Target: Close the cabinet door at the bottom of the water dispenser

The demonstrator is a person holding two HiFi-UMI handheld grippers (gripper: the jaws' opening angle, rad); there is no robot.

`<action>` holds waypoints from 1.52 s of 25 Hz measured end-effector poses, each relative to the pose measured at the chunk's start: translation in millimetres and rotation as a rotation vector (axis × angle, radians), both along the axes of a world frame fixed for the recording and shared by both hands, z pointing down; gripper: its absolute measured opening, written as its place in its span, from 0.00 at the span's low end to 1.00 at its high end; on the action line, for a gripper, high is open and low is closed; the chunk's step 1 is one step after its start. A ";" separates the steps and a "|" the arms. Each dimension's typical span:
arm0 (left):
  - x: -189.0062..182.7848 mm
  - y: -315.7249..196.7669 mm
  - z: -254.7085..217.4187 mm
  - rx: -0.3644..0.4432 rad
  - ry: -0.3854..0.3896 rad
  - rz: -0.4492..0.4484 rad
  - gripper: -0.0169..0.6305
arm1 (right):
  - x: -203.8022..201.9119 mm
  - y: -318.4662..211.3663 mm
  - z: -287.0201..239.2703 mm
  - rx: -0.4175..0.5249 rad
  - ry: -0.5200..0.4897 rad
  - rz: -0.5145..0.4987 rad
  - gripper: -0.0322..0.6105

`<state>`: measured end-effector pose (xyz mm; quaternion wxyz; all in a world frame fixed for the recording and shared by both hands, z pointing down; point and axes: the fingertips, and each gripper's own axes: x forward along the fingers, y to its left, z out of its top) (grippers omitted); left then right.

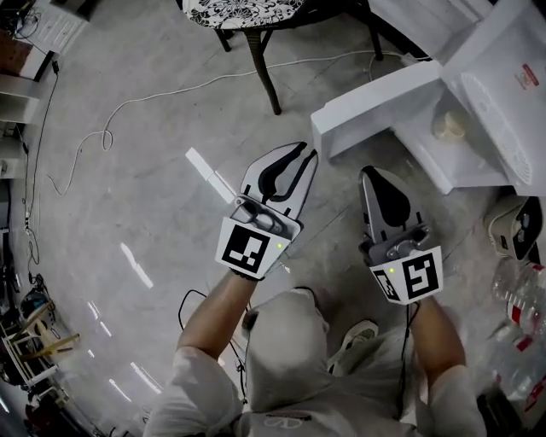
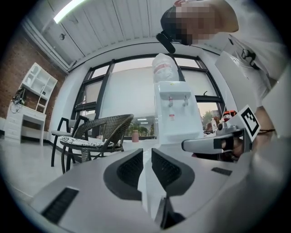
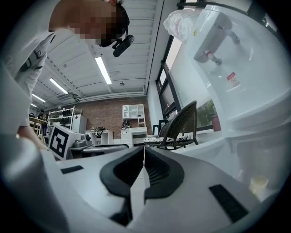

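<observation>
The white water dispenser stands at the top right of the head view, its bottom cabinet door swung wide open toward me. A pale cup sits inside the cabinet. My left gripper is held just short of the door's free edge, jaws slightly apart with nothing between them. My right gripper is shut and empty, a little below the door panel. In the left gripper view the dispenser stands ahead of the left gripper. In the right gripper view the right gripper has the dispenser to its right.
A wicker chair stands at the top, and a white cable trails over the grey floor. Clear bottles and a rounded appliance crowd the right edge. My shoe is below the grippers.
</observation>
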<state>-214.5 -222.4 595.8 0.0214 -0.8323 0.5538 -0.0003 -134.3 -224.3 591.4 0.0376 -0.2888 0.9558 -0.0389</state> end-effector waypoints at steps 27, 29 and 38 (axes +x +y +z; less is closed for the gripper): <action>6.5 -66.8 85.6 0.025 0.009 0.136 0.35 | -10.5 -29.1 89.6 -0.005 0.001 0.070 0.08; 8.7 -69.1 84.3 0.033 0.017 0.126 0.35 | -7.4 -29.2 93.3 -0.010 -0.001 0.078 0.08; 20.4 -57.3 80.7 0.044 0.032 0.090 0.31 | 15.5 -24.0 111.4 -0.003 0.035 0.134 0.08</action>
